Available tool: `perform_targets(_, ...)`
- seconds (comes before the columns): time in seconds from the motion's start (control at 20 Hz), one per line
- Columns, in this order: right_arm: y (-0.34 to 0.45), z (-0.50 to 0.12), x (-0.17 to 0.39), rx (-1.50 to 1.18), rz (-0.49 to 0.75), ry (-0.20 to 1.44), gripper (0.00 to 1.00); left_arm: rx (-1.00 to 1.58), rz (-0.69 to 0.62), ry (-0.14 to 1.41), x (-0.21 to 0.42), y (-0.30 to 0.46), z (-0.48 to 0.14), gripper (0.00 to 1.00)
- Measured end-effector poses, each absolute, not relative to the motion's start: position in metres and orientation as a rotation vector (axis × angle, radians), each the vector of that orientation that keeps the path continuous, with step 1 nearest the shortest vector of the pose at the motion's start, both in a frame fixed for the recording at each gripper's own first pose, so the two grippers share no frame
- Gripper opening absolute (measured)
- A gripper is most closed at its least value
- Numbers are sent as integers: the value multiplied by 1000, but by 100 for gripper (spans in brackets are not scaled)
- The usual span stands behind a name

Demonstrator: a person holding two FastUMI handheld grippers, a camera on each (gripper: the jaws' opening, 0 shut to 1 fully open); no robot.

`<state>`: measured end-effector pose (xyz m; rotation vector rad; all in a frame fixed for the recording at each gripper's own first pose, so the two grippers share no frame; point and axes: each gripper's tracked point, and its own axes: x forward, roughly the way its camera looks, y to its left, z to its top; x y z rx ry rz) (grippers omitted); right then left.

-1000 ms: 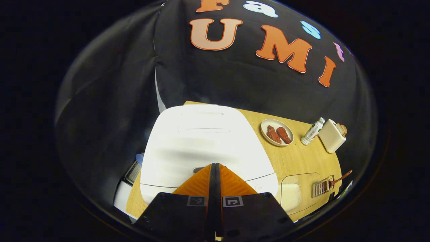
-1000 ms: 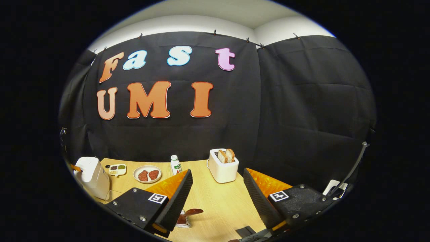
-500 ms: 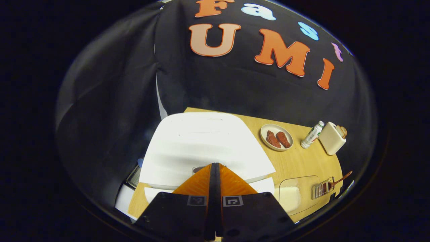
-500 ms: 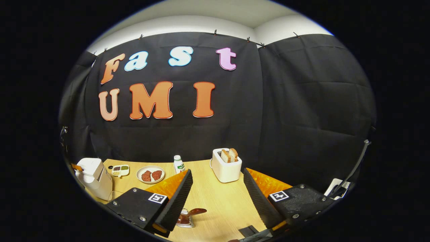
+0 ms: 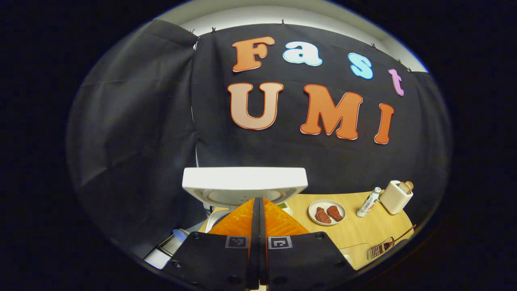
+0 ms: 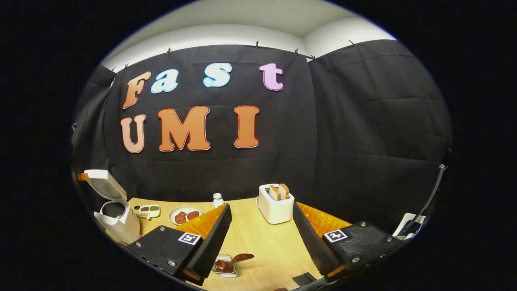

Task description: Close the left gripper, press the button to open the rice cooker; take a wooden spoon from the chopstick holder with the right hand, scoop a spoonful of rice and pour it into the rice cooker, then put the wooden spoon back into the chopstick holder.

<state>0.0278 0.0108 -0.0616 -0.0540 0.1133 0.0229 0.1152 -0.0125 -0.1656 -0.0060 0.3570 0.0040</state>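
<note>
While rice cooker (image 6: pixel 117 218) lid stands upright, wooden spoon (image 6: pixel 233 260) handle points right — left gripper (image 5: pixel 259 201) clenched, right gripper (image 6: pixel 261 226) released.

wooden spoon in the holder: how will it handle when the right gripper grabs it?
Wooden spoon: probably rigid and light, being thin wood. It lies tilted in the chopstick holder, so it may pivot when gripped. The open right gripper seems wide enough for it.

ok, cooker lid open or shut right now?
Open. In the right gripper view the lid stands tilted up off the cooker, with the dark pot opening exposed below it.
</note>
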Motion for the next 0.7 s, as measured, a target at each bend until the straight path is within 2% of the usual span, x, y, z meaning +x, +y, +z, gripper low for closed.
perform_targets(0.35, 14, -66, 27, -30, 33, 118, 95, -16, -38, 271, 90, -32, -120, 4)
perform_targets(0.7, 20, -74, 26, -21, 52, 130, 95, -6, -25, 236, 77, -30, -112, 5)
